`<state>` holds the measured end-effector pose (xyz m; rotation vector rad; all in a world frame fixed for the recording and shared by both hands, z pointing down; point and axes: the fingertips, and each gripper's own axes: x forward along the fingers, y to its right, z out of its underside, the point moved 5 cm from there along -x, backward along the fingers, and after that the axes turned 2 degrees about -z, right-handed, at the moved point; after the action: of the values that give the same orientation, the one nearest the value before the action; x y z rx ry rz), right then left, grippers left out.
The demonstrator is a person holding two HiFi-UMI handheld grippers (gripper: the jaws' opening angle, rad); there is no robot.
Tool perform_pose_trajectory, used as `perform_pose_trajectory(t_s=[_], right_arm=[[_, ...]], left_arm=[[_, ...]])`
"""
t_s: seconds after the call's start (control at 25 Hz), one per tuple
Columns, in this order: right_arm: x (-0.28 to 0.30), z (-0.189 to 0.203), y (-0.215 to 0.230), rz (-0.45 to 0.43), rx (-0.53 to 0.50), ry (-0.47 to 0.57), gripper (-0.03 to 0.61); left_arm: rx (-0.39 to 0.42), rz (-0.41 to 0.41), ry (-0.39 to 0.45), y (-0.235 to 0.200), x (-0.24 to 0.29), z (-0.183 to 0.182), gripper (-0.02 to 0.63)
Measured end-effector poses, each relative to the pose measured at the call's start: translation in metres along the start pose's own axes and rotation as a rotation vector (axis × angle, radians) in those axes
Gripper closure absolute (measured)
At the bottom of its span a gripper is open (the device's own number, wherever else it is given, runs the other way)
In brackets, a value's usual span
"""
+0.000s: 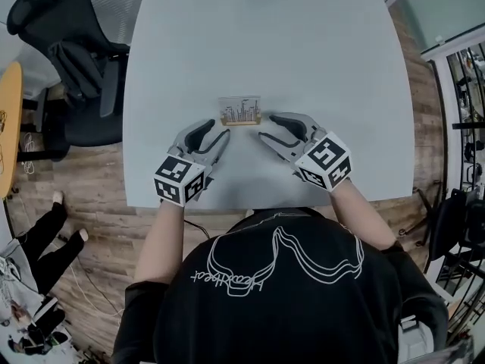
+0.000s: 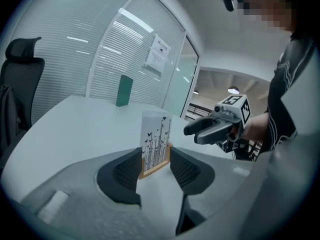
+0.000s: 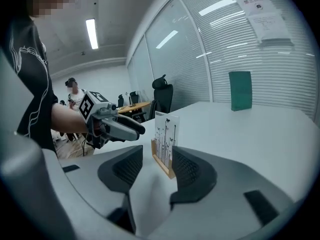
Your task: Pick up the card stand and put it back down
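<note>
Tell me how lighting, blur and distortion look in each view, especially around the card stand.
Head view: even, soft light, card stand sharp, table edges slightly bowed. Left gripper view: heavy fisheye with dark corners, dim bluish cast, stand reasonably sharp. Right gripper view: same fisheye, brighter, glare streaks on the glass wall.

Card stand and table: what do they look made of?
Card stand: base looks like light wood, tan and matte; the upright card looks like white printed paper or thin plastic, hard to tell. Table: pale grey, smooth, matte, probably laminate.
</note>
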<state>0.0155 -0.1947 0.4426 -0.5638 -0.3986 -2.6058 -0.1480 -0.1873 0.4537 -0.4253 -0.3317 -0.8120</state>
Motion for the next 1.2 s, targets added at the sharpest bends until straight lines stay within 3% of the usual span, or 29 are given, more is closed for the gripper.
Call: perform_pose_trajectory(t_s=[0.76,1.2], right_arm=[[0.050,0.031,0.033,0.008,-0.074,-0.127,0.370],[0.064,0.034,0.035,0.035,-0.098,-0.164,0.423]], left_arm=[[0.040,-0.001,-0.069,-0.032,0.040,0.026,0.451],[0.067,0.019,-0.082,-0.036,0.048,0.029,0.465]])
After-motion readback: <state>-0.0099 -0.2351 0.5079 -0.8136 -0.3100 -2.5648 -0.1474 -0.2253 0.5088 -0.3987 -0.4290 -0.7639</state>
